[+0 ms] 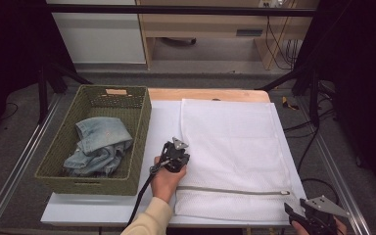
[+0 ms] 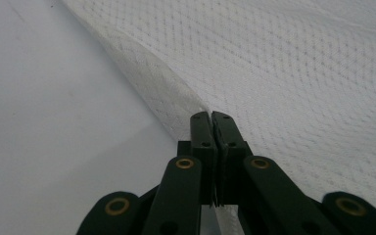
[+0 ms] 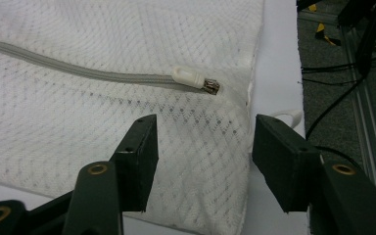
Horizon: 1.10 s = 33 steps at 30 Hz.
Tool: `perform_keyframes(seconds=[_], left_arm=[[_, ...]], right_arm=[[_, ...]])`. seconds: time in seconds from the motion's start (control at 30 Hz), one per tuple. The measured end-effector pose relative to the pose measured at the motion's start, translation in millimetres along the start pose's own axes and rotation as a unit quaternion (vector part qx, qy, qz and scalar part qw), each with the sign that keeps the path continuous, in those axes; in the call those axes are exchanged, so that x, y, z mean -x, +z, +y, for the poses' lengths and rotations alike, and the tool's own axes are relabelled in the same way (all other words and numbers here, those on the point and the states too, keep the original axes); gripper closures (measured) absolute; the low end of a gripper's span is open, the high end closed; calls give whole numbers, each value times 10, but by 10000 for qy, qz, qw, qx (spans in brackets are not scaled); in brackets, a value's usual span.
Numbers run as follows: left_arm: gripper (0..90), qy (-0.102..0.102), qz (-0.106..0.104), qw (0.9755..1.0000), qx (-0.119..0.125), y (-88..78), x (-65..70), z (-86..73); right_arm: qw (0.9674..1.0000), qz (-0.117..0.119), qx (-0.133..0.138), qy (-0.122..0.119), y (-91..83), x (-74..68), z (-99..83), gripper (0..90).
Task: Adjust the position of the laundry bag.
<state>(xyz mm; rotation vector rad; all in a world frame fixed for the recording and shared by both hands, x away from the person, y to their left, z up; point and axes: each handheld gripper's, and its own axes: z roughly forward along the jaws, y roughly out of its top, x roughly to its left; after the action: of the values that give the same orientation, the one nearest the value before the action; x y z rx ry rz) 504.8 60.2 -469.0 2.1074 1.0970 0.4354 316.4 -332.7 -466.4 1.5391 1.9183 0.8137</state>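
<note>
Pinching the left edge of the white mesh laundry bag spread across the desk, the left hand-held gripper is clamped tight; the right hand-held gripper stands half-open astride the bag's near right corner.

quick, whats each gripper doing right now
left gripper: shut, pinching the left edge of the white mesh laundry bag.
right gripper: open, jaws astride the bag's corner near the zipper pull, holding nothing.

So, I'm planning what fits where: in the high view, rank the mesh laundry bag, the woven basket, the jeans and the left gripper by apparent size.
1. mesh laundry bag
2. woven basket, somewhat smaller
3. jeans, inside the basket
4. left gripper, smallest, shut on the bag's edge
</note>
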Motion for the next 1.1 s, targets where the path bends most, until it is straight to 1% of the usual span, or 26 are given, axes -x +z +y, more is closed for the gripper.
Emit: perform_keyframes(seconds=[0.07, 0.13, 0.2, 0.23, 0.3, 0.4, 0.47, 0.53, 0.63, 0.7, 0.77, 0.83, 0.93, 1.0, 1.1], left_arm=[[892, -10, 7, 10000, 12, -2, -1, 2], [893, -26, 18, 10000, 32, -8, 1, 5], [893, -35, 22, 10000, 56, -9, 6, 7], [894, -30, 29, 10000, 56, -8, 8, 7], [894, -27, 24, 10000, 48, -7, 9, 6], [894, -31, 17, 10000, 46, -13, 3, 9], [895, -43, 22, 10000, 65, -13, 2, 11], [895, -44, 28, 10000, 64, -13, 5, 13], [897, -63, 48, 9999, 74, -13, 7, 17], [898, -89, 68, 9999, 90, -11, 11, 21], [899, -61, 128, 9999, 79, -15, 5, 25], [900, -45, 214, 9997, 50, -25, -10, 27], [900, -42, 380, 9993, 40, -60, -48, 31], [900, -68, 451, 9989, 50, -83, -77, 30], [900, -113, 534, 9985, 24, -126, -121, 19]], right_arm=[[10000, -39, -55, 14, 33, 9, -1, 440], [9999, -90, 7, 50, 40, 31, 3, 439], [9998, -126, 66, 136, 43, 58, 4, 429], [9998, -128, 81, 127, 56, 71, 3, 425], [9998, -114, -24, 130, 104, 76, 2, 428], [9999, -58, -94, 124, 151, 80, 9, 453], [9998, -58, -124, 125, 175, 79, 16, 520], [9999, 18, -133, 110, 176, 75, 27, 592], [9999, -3, -156, 6, 169, 58, 35, 724], [9998, -50, -169, -73, 164, 51, 43, 792], [9998, -39, -166, -92, 162, 46, 54, 845], [9998, -20, -161, -105, 159, 34, 68, 871], [9998, 13, -143, -169, 166, 0, 94, 879], [9996, 41, -137, -253, 180, -30, 113, 880], [9994, 68, -148, -313, 198, -79, 140, 880]])
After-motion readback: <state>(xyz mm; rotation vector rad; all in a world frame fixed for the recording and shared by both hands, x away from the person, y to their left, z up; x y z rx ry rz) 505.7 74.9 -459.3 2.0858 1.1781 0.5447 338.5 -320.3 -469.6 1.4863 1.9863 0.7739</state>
